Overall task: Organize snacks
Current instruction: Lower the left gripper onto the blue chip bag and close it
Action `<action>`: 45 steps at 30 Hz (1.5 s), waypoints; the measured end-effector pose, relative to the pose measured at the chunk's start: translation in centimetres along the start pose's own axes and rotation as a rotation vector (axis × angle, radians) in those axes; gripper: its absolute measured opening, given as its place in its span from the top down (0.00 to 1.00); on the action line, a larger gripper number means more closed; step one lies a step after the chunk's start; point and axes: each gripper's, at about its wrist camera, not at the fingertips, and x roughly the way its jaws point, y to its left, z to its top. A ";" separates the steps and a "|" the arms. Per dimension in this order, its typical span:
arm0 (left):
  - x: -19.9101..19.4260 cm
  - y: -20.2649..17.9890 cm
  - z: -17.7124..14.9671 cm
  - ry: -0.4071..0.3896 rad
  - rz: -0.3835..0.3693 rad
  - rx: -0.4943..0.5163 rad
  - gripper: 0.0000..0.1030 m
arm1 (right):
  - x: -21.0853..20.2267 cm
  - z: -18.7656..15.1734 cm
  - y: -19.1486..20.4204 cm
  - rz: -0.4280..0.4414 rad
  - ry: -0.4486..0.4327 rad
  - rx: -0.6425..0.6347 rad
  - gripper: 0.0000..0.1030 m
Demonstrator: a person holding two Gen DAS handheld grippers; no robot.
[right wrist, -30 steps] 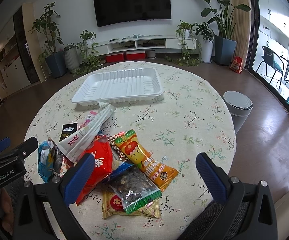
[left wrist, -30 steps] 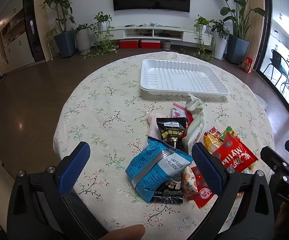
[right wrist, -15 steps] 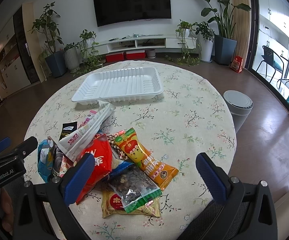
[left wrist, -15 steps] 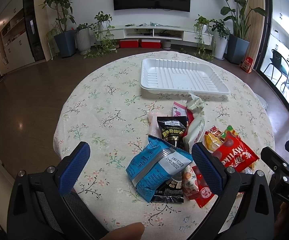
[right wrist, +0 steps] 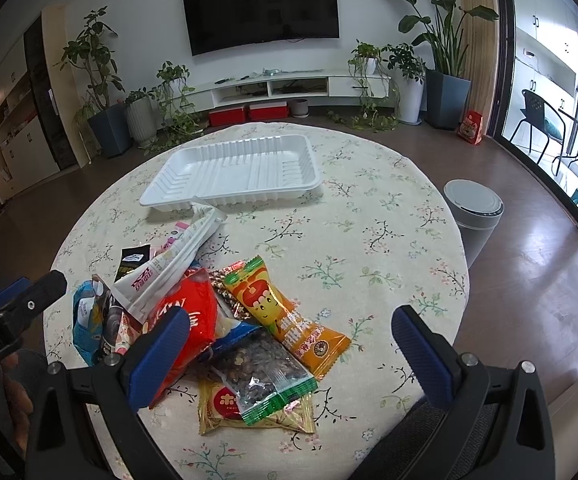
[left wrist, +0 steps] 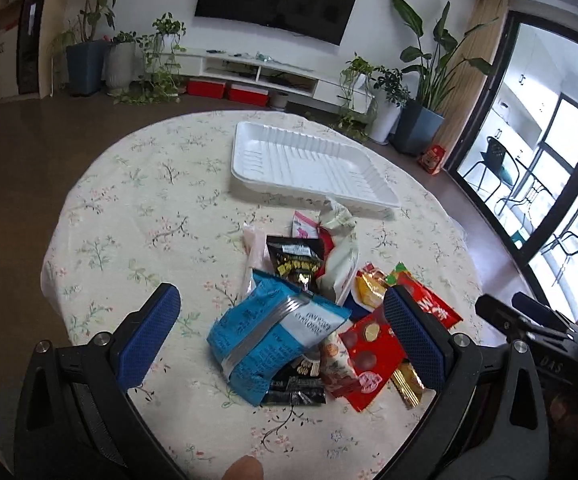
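Note:
A pile of snack packets lies on the near side of a round floral table. A blue packet [left wrist: 273,332] is on top at the left, with a black packet [left wrist: 295,260], a white pouch [left wrist: 343,256] and a red packet [left wrist: 369,356] beside it. In the right wrist view an orange packet [right wrist: 289,316], a clear green-edged packet [right wrist: 265,376] and a red packet [right wrist: 191,316] show. An empty white tray [left wrist: 309,168] [right wrist: 237,172] sits beyond the pile. My left gripper [left wrist: 281,336] is open above the blue packet. My right gripper [right wrist: 289,356] is open above the pile's right side.
The table [right wrist: 389,248] has a floral cloth. A grey bin [right wrist: 473,216] stands on the floor right of the table. Potted plants and a TV cabinet line the far wall.
The left gripper has tilted and moved a little closer over the pile. The right gripper has barely moved. No packet has shifted.

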 end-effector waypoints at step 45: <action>7.1 1.1 -0.9 0.350 -0.127 0.306 0.52 | 2.9 0.3 -4.2 0.090 0.076 0.106 0.00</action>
